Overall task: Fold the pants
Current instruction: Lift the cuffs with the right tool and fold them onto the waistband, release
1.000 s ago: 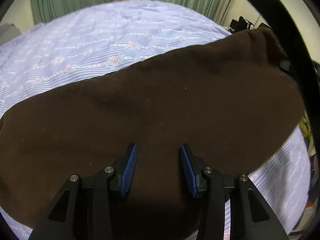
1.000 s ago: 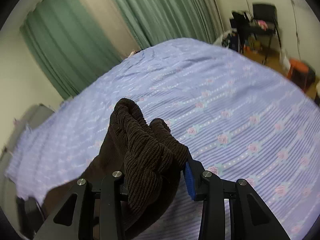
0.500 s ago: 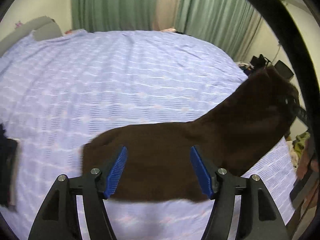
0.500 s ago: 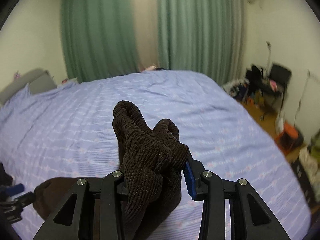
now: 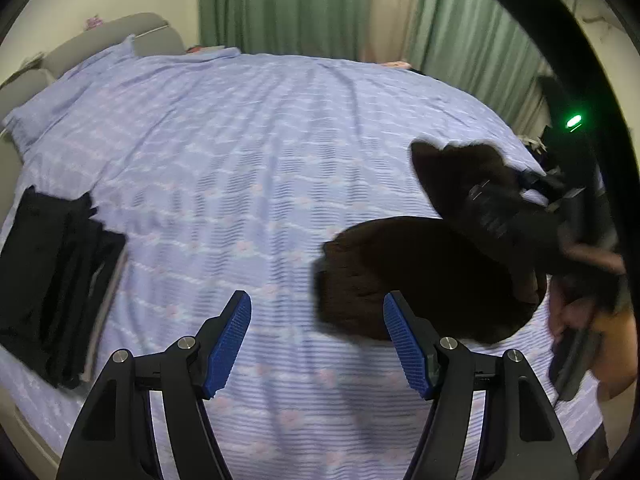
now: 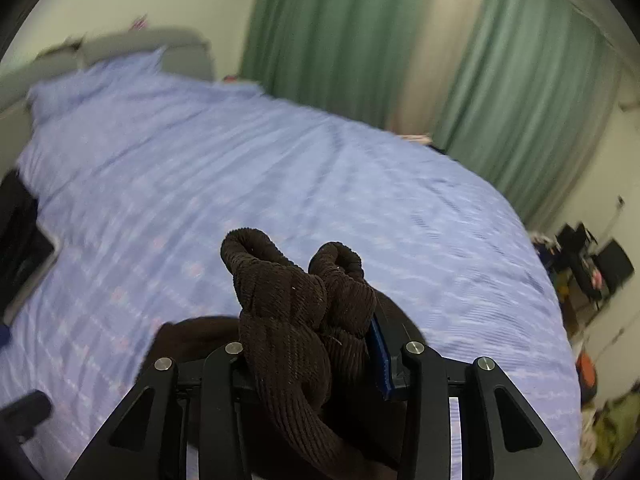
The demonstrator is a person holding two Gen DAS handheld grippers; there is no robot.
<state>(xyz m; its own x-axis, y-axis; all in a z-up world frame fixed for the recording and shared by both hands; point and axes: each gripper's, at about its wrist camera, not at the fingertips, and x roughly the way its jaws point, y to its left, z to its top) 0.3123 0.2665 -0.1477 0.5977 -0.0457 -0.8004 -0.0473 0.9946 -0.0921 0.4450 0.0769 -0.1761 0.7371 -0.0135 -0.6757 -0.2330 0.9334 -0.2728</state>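
Half-hidden pants (image 6: 296, 320) — blurred, right tongs (image 6: 316, 344) clamped

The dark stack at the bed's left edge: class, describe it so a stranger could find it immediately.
Start from the lilac bedspread. At its left edge lies a flat black folded pile. Unlike the brown corduroy pants, bunched in the right gripper, it lies squared and untouched.

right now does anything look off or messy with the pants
Yes. The brown pants are bunched in a thick wad in the right hand-held gripper, the rest hanging in a heap over the bed, not flat. The left hand-held gripper is open and empty. The black clothes at the bed's edge look neatly stacked.
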